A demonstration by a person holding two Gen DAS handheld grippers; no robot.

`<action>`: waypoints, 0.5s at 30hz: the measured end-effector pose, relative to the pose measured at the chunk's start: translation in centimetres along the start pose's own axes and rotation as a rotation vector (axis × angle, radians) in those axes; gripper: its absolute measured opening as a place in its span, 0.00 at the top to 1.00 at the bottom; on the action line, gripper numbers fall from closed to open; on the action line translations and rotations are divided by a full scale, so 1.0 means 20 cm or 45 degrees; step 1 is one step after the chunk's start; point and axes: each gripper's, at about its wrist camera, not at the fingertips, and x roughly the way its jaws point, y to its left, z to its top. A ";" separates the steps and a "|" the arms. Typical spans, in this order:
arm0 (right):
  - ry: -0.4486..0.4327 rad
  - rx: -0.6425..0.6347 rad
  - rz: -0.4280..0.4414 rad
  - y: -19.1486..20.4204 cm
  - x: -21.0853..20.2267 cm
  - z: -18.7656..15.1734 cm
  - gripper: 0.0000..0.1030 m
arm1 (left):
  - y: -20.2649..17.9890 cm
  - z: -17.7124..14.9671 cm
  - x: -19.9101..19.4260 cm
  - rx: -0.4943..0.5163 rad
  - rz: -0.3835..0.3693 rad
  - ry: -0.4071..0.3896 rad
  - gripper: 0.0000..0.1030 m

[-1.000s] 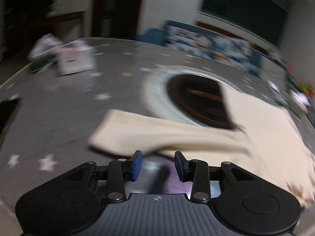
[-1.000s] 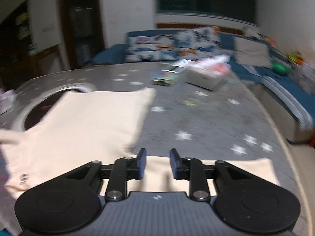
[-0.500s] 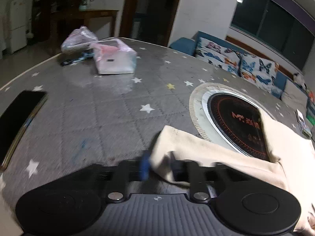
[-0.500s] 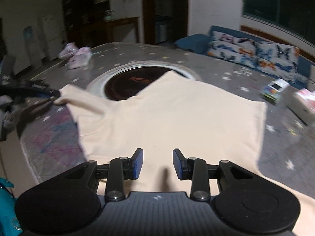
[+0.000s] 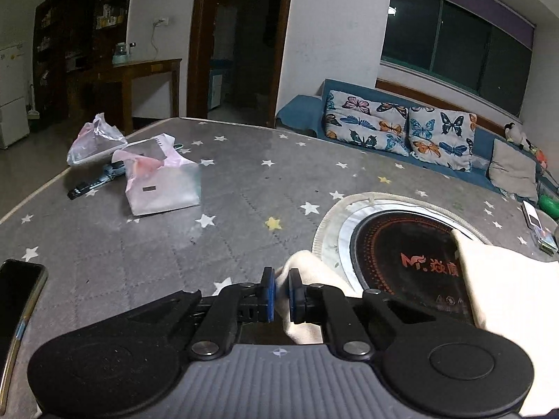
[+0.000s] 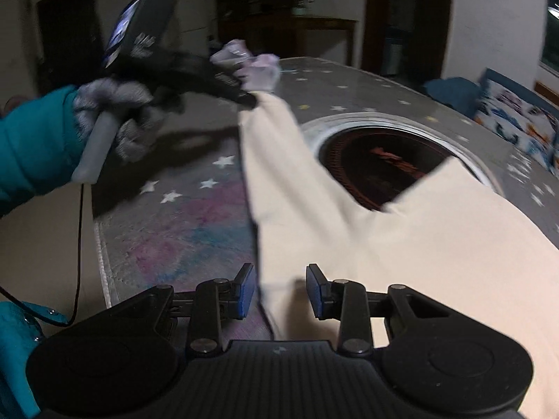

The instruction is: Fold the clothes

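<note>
A: Table [image 5: 244,181], cream garment [image 6: 401,237] — where?
B: Spread over the induction hob [image 5: 405,258], far edge cut off.
A: Left gripper [image 5: 279,293]?
B: Pinched tight on the sleeve end.
A: Right gripper [image 6: 277,295]?
B: Fingers apart above the garment's edge, gripping nothing. Blurry.

Left gripper [image 5: 279,291] jaws now clamped on cream garment [image 6: 401,230] sleeve end, lifted beside the hotplate [image 5: 405,255]; right gripper [image 6: 279,295] swung toward it, jaws apart.
</note>
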 end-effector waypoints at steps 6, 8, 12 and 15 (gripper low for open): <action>0.008 0.018 0.055 0.00 0.03 0.00 0.72 | 0.05 0.01 0.02 -0.049 0.035 0.000 0.93; -0.007 0.026 0.061 0.00 0.01 0.00 0.72 | 0.07 0.01 0.03 -0.074 0.054 0.009 0.93; -0.037 0.042 0.071 -0.01 -0.03 0.00 0.72 | 0.12 -0.02 0.02 -0.124 0.046 0.059 0.92; -0.053 0.053 0.077 -0.02 -0.05 0.00 0.72 | 0.14 -0.05 -0.01 -0.151 0.031 0.079 0.86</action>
